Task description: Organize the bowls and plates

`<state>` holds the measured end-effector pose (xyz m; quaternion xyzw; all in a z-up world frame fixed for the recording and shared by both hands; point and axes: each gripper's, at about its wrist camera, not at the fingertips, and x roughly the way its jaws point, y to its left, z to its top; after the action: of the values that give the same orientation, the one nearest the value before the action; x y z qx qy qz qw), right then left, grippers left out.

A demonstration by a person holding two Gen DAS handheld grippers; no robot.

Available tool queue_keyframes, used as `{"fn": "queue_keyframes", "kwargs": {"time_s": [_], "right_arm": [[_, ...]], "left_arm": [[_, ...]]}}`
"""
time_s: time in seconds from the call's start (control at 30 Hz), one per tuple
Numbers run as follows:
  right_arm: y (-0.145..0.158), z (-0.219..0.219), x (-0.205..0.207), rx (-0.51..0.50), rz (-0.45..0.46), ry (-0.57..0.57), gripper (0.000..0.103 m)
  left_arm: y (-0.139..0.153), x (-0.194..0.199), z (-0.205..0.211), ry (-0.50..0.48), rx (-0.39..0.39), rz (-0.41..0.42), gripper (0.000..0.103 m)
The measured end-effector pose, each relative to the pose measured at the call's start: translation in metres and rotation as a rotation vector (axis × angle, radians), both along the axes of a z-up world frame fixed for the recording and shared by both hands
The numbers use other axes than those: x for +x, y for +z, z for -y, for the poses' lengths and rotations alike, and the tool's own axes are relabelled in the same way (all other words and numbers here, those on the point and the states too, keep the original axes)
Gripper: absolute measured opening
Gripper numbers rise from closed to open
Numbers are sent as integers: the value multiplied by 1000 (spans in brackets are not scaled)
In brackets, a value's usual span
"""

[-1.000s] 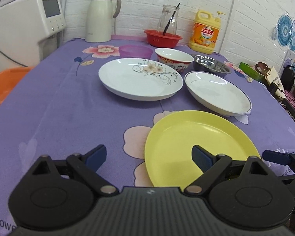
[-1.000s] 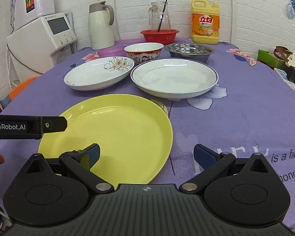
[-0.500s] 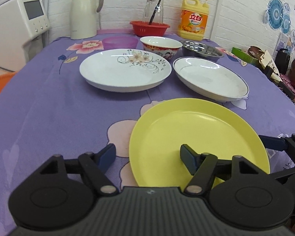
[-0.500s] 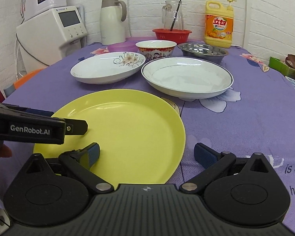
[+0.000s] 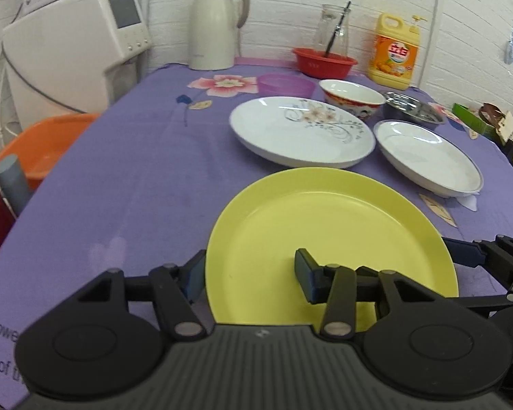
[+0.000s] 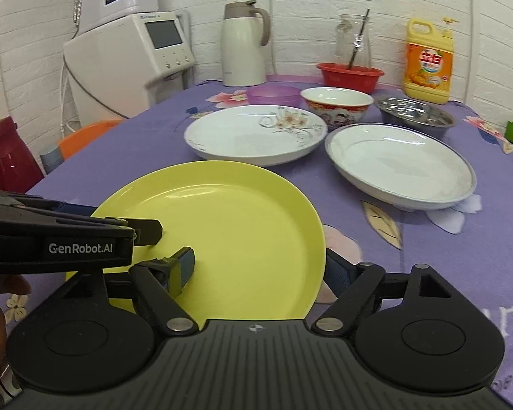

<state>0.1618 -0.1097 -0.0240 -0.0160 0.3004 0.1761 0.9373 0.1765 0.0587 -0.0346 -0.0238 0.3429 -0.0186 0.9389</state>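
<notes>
White brick walls stand behind the worktop with its purple cloth. I have the yellow plate at the near edge. Both grippers straddle its rim with jaws spread: left gripper on the left rim, right gripper on the right rim. I think I should close both together and lift it level, clear of the flowered plate just behind it.
</notes>
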Motion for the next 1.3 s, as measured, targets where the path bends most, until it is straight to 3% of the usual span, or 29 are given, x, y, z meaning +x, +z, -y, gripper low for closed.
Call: {"fn": "queue_keyframes", "kwargs": {"time_s": [0.13,0.43,0.57,0.63,0.7,0.83,1.0,1.3], "right_arm": [[1,-24,12,2,4,59,103],[-7,-19,14,-26,-27,30,103],[-4,-13,17,8,-47,54,103],[3,-1,19,59,-44,39,103],[14,8,23,60,-10,17,103],[36,21,50,60,43,11,103],[51,24,102,18,101,29,103],[34,12,193,-8,-7,81,103]], "left_arm": [[2,4,-18,43,-5,3,46],[-13,13,-10,-4,-36,-1,48],[-3,18,-23,-9,-129,-4,71],[9,21,-30,16,-128,34,78],[23,31,-36,49,-103,75,92],[52,62,-44,70,-77,137,94],[61,91,-52,95,-68,148,96],[35,131,-62,110,-72,62,97]]}}
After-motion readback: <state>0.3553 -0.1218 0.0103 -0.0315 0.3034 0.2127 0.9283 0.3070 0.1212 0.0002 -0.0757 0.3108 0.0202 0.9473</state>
